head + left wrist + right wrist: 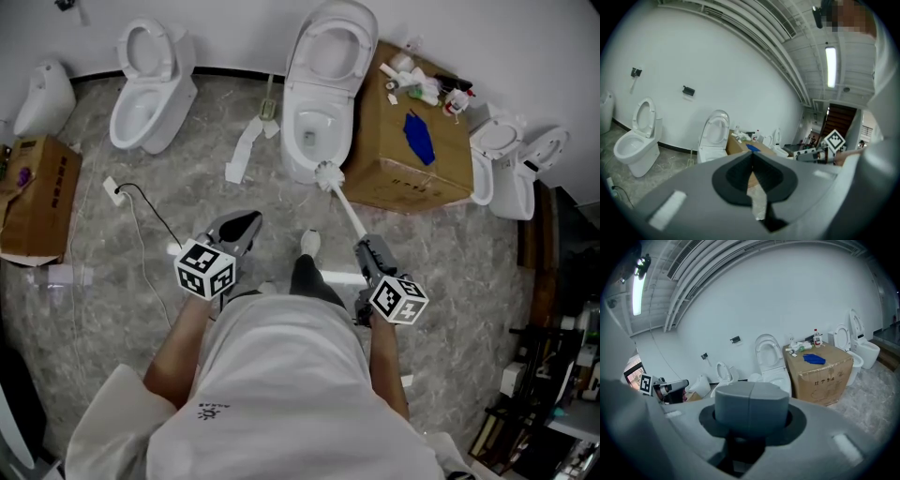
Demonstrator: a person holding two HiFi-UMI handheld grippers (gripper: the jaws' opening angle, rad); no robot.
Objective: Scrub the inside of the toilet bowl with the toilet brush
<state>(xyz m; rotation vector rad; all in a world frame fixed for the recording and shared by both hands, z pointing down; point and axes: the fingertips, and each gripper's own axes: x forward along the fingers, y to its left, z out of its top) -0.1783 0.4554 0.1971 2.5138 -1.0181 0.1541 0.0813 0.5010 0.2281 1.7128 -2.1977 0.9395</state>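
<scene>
Print on the cardboard box [820, 373] — perhaps letters, illegible.

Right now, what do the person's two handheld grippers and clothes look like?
The left gripper and right gripper are grey moulded shells, darker round the jaws; each carries a white cube bearing black square markers. The person wears a white short-sleeved T-shirt and dark trousers.

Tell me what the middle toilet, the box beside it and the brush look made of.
Toilet: glossy white ceramic, judging by its sheen.
Box: matte brown cardboard, with folded edges.
Brush: white bristles and handle, probably plastic; too small to be sure.
</scene>
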